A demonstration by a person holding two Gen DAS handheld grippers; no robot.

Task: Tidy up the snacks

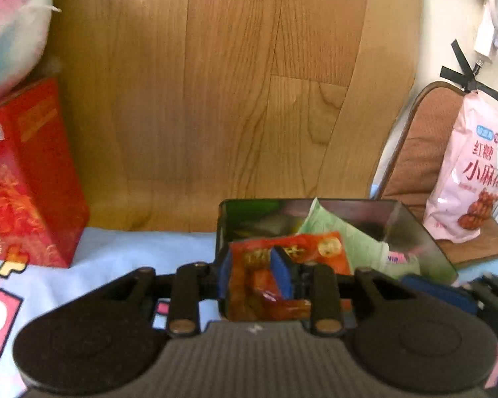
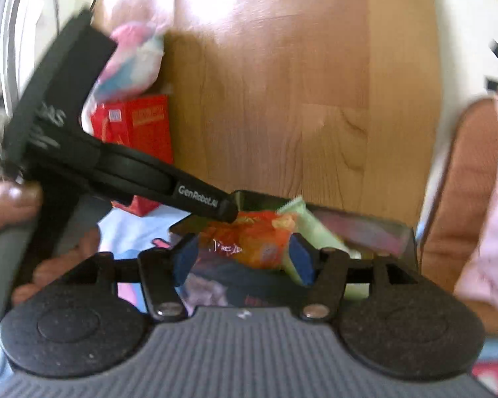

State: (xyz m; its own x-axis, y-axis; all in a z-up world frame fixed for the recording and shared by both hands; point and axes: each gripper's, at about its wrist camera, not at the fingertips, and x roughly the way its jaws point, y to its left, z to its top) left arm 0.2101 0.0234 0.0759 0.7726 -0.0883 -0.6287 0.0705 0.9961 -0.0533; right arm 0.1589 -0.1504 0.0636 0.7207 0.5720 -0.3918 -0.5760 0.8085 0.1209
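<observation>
Red-orange snack packet (image 1: 282, 265) lay on top inside the dark tin (image 1: 411, 229); looked light, crinkly, slippery film, best pinched at an edge seam. Left hand-held gripper (image 1: 256, 273) narrow, straddling it, grip unclear. Right hand-held gripper (image 2: 244, 257) wider, empty, just beside the tin.

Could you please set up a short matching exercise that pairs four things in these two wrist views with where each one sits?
Things:
1. red box
2. pink snack bag
3. orange-red snack packet
4. pastel plush

Places:
A. on the brown chair cushion at the right
B. on top of the red box
C. inside the dark tin
D. on the light blue cloth at the left

Pairs: 1-D, 2-A, 3-C, 4-B
</observation>
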